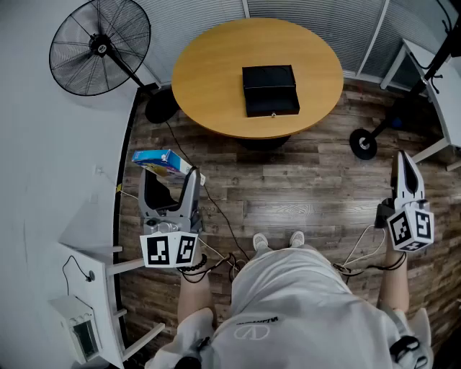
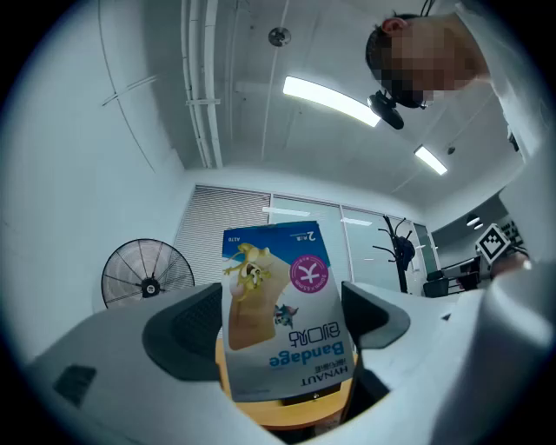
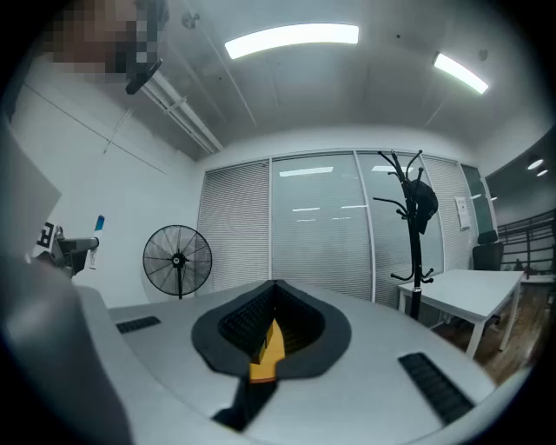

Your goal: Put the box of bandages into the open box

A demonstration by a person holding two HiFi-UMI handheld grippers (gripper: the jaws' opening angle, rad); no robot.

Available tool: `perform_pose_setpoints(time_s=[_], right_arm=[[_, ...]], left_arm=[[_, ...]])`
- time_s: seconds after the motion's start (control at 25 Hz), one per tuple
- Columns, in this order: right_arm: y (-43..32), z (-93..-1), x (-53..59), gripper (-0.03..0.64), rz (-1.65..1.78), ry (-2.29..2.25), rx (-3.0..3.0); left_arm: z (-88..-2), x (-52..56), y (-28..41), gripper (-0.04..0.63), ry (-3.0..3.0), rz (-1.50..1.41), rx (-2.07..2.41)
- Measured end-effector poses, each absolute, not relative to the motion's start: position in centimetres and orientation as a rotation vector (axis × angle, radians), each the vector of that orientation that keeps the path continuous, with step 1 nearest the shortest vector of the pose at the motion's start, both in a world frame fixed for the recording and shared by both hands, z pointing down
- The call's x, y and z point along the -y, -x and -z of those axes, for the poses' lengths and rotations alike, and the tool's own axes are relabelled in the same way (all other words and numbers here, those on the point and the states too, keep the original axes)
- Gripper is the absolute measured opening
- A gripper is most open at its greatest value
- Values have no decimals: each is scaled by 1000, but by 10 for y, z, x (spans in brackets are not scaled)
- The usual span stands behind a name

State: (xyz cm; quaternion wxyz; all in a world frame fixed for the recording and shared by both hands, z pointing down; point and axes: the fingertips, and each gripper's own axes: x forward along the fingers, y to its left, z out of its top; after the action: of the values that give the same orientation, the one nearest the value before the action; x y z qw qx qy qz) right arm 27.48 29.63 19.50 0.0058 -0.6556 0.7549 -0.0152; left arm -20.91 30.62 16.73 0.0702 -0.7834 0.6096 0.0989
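A round wooden table (image 1: pixel 216 79) stands on a dark wood-plank floor (image 1: pixel 302 202) in a white-walled office, with a black pedestal fan (image 1: pixel 101 47) beside it by the left wall (image 1: pixel 43 144) and cables (image 1: pixel 220 216) trailing across the boards. Slatted blinds (image 1: pixel 317 18) cover the glazed partition behind the table, with a white desk (image 1: pixel 448 108) to the right and a black coat stand (image 3: pixel 415 235) near it. Long strip lights (image 3: pixel 291 36) burn on the white ceiling, where pipes (image 3: pixel 187 117) run overhead.

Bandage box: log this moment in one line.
left gripper: shut on bandage box | right gripper: shut, empty | open box: on table
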Motion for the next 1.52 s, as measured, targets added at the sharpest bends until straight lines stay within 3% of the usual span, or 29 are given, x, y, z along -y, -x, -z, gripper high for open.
perform_pose_setpoints(time_s=[1.0, 1.52], right_arm=[[-194, -203, -295, 18, 47, 2060, -2367], [-200, -207, -245, 18, 48, 2019, -2402]], left_arm=[[-186, -292, 260, 434, 2459, -336, -1770], [-186, -247, 227, 434, 2483, -312, -1739]])
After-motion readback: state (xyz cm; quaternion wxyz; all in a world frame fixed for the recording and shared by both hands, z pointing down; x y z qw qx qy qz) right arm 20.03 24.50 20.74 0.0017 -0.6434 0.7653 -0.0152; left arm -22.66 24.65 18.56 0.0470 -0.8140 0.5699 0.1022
